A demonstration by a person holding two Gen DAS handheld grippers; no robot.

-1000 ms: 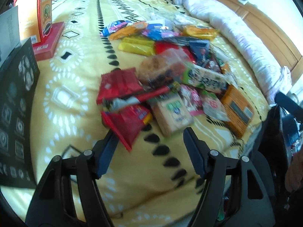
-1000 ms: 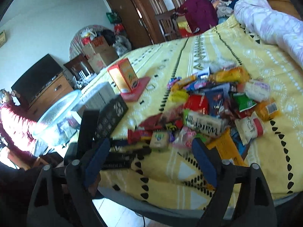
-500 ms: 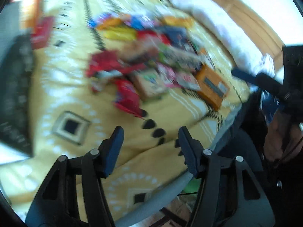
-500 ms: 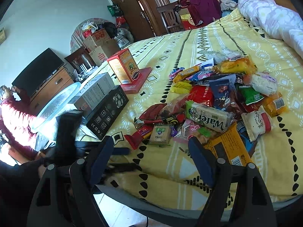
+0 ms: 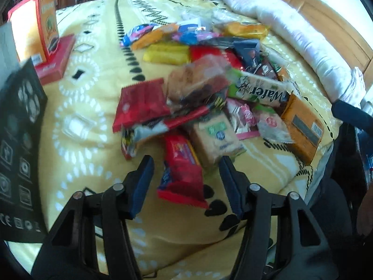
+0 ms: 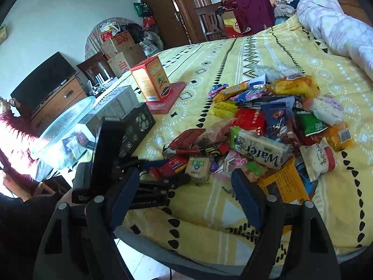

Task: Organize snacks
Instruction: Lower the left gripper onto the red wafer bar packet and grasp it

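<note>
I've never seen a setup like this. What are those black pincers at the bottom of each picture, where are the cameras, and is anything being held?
There is no robot here. A person holds a two-finger gripper in each hand, and a fisheye camera on each one looks forward along its fingers. One picture is from the left gripper, the other from the right gripper. Both look at a yellow bedspread with a pile of snack packs, among them a wafer pack, plus boxes such as an orange box. The left gripper's jaws have just been closing, with a red pack lying between them, but the pads do not press on it yet. The right gripper is open and holds nothing.
</note>
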